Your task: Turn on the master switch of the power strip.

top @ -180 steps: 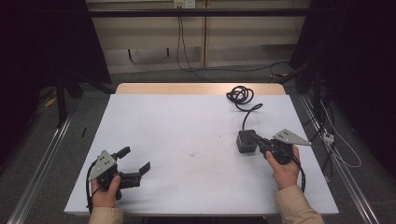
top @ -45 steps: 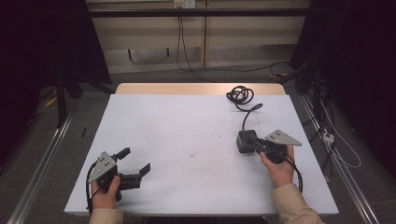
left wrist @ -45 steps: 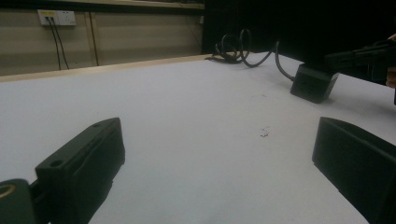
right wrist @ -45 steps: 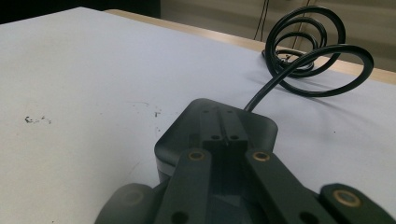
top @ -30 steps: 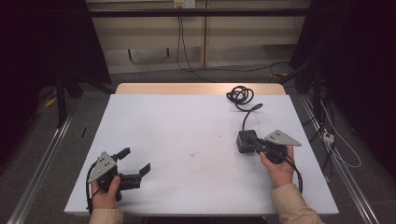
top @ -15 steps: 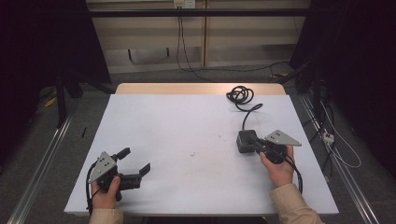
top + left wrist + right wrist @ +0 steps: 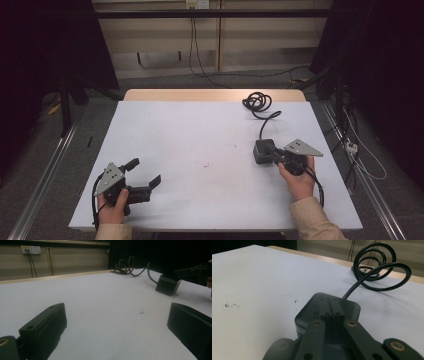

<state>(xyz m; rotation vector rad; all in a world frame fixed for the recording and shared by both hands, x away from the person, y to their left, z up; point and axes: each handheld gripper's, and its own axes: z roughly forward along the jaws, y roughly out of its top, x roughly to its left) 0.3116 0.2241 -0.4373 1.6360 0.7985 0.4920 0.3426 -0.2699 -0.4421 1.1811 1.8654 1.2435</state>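
Nothing has shifted since earlier frames: right gripper (image 7: 278, 156), fingers closed, rests at the black boxy power adapter (image 7: 263, 150) w/ coiled black cord (image 7: 257, 102) on the white worktop (image 7: 200, 145), left gripper (image 7: 145, 181) fingers wide, idle; next move likely needs opening to grasp.

The left hand-held gripper (image 7: 142, 181) lay on the table (image 7: 200, 135) at its near left corner, its jaws pointing across toward the right. Well apart from it, at the near right, the right hand-held gripper (image 7: 278, 154) rested on the table with its tips against the power adapter (image 7: 263, 150), which sat just to its left. Behind the adapter, a cable (image 7: 267, 122) ran away from the right hand-held gripper to a coil (image 7: 257, 101) lying near the table's far edge. A wall socket (image 7: 30, 249) sat beyond the table, behind everything.
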